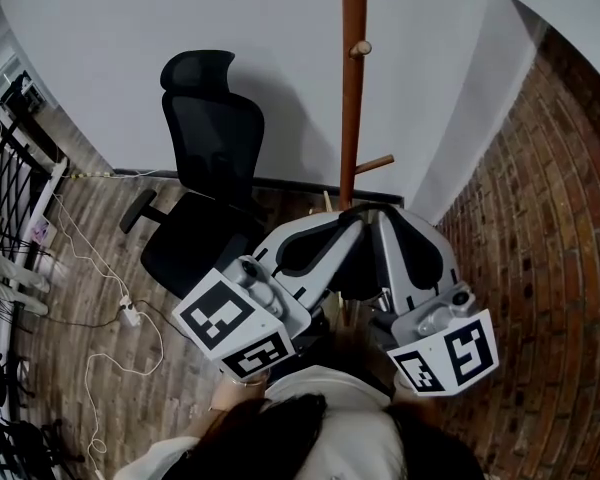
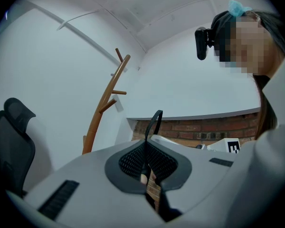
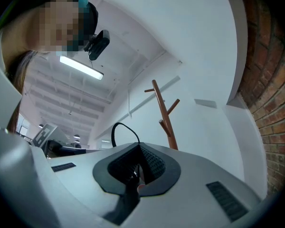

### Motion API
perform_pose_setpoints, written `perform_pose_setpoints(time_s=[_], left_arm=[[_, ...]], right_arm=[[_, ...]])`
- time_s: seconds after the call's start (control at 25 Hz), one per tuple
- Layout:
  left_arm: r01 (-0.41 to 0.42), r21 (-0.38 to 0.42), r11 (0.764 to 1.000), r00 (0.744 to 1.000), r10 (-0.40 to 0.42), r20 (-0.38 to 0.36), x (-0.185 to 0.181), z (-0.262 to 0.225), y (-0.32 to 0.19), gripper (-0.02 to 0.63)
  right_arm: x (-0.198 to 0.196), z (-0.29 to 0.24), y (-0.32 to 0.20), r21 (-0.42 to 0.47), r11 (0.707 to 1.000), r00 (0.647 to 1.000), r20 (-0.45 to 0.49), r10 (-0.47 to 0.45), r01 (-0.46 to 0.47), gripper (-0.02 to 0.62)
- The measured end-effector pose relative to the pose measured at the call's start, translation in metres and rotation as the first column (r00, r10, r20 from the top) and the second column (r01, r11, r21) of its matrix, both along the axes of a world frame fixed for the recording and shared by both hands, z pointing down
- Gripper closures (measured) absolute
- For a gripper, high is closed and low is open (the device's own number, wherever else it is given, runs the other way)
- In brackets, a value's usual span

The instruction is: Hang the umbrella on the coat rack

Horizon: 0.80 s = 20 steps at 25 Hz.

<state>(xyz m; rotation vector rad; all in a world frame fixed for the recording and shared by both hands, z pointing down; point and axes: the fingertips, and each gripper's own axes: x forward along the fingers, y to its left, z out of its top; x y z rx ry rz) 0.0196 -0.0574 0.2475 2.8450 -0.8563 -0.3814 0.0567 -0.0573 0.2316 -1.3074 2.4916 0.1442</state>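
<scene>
My left gripper and right gripper pinch the thin black umbrella strap loop open beside the brown wooden coat rack, ready to hook it.

Black umbrella strap, upright wooden coat rack

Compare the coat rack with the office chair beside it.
The coat rack is brown wood; the office chair is black with a mesh back. The rack is one slim upright pole with short pegs angling up; the chair is broad, with headrest, seat and armrest. The rack stands nearer the brick wall; the chair sits further left. Both stand on the wood floor by the white wall.
</scene>
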Motion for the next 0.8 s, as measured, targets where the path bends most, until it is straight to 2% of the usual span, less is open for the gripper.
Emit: perform_pose_setpoints(time_s=[0.8], left_arm=[[-0.009, 0.012, 1.0, 1.0, 0.009, -0.015, 0.002, -0.009, -0.055, 0.595]], right_arm=[[0.004, -0.01, -0.056, 0.007, 1.0, 1.0, 0.017, -0.017, 0.017, 0.56]])
